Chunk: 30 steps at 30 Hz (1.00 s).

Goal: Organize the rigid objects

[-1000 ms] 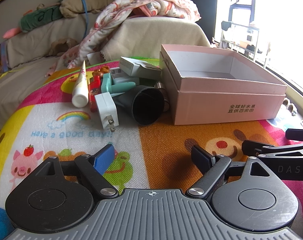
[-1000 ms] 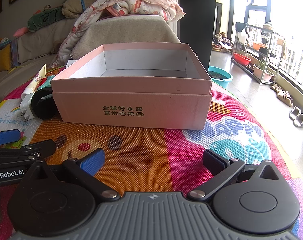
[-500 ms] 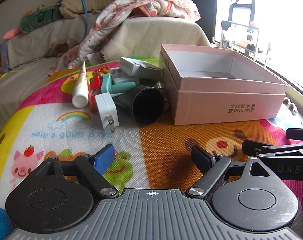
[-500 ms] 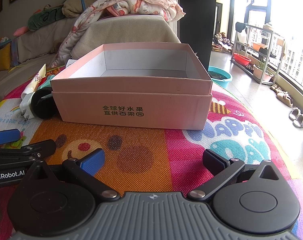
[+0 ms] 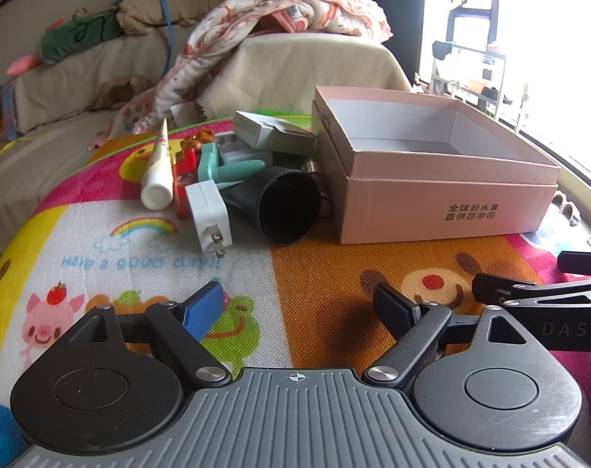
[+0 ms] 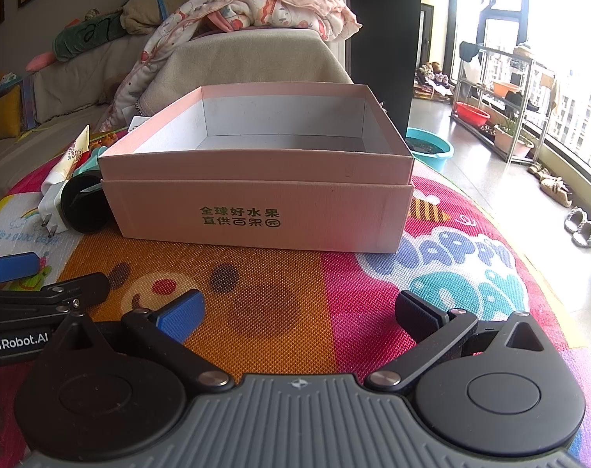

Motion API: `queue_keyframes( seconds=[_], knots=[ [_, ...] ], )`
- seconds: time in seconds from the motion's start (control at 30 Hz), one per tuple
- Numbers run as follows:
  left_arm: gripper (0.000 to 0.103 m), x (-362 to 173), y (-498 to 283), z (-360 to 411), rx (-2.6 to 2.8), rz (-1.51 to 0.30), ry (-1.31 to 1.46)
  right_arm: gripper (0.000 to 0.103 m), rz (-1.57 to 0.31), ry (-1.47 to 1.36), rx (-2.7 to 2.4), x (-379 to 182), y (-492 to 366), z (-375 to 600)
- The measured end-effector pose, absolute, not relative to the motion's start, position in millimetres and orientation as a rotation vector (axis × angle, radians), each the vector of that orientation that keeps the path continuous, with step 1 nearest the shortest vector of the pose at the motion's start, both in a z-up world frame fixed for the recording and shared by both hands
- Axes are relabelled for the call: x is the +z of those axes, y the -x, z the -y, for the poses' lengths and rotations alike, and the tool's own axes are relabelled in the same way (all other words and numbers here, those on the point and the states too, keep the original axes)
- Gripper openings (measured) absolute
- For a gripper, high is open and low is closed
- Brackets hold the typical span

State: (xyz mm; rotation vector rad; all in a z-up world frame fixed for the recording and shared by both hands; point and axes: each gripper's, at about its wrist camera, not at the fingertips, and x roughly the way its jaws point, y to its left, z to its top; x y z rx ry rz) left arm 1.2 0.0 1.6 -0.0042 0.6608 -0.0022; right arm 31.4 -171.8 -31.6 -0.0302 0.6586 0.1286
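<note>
An open pink cardboard box (image 5: 447, 202) (image 6: 256, 210) stands on the colourful play mat, its inside bare as far as shows. Left of it lies a pile: a white plug charger (image 5: 209, 214) (image 6: 51, 204), a black cup on its side (image 5: 285, 204) (image 6: 82, 204), a white tube (image 5: 158, 171), a red lighter (image 5: 184, 181), a teal plastic piece (image 5: 225, 167) and a small grey carton (image 5: 270, 132). My left gripper (image 5: 299, 306) hovers open over the mat, short of the pile. My right gripper (image 6: 301, 310) is open in front of the box, holding nothing.
A sofa (image 5: 295, 70) draped with a patterned blanket (image 5: 279, 11) stands behind the mat. To the right are tiled floor, a teal basin (image 6: 428, 148), a metal rack (image 6: 506, 109) and shoes (image 6: 582, 228) by the window. The mat's edge curves off near both grippers.
</note>
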Motion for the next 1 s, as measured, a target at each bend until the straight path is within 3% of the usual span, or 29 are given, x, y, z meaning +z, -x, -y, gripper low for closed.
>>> queue_keyframes(
  seconds=[0.27, 0.37, 0.43, 0.57, 0.7, 0.9, 0.97, 1.0],
  knots=[
    [0.085, 6.6, 7.1, -15.9, -0.007, -0.633, 0.081, 0.103, -0.746, 0.058, 0.176, -24.1, -42.9, 174.6],
    [0.085, 28.1, 9.7, -36.7, 0.009, -0.527, 0.109, 0.103, -0.766, 0.072, 0.187, -22.1, -45.1, 174.2],
    [0.084, 46.2, -2.1, -61.8, 0.008, -0.472, 0.140, 0.103, -0.768, 0.088, 0.197, -21.2, -44.8, 173.5],
    [0.081, 59.0, -67.9, -118.8, 0.035, -0.572, 0.209, 0.103, -0.760, 0.101, 0.228, -22.1, -45.6, 176.0],
    [0.047, 45.2, -114.0, -146.9, 0.092, -0.631, 0.246, 0.103, -0.753, 0.099, 0.232, -21.7, -44.3, 176.6],
    [0.048, 24.2, -143.4, -150.8, 0.115, -0.691, 0.224, 0.103, -0.739, 0.081, 0.217, -22.5, -43.2, 176.0],
    [0.041, 21.2, -141.7, -153.9, 0.126, -0.686, 0.214, 0.103, -0.731, 0.066, 0.200, -22.7, -43.3, 175.3],
    [0.032, 18.6, -137.3, -155.1, 0.122, -0.692, 0.220, 0.103, -0.729, 0.064, 0.195, -22.5, -43.7, 174.9]
  ],
)
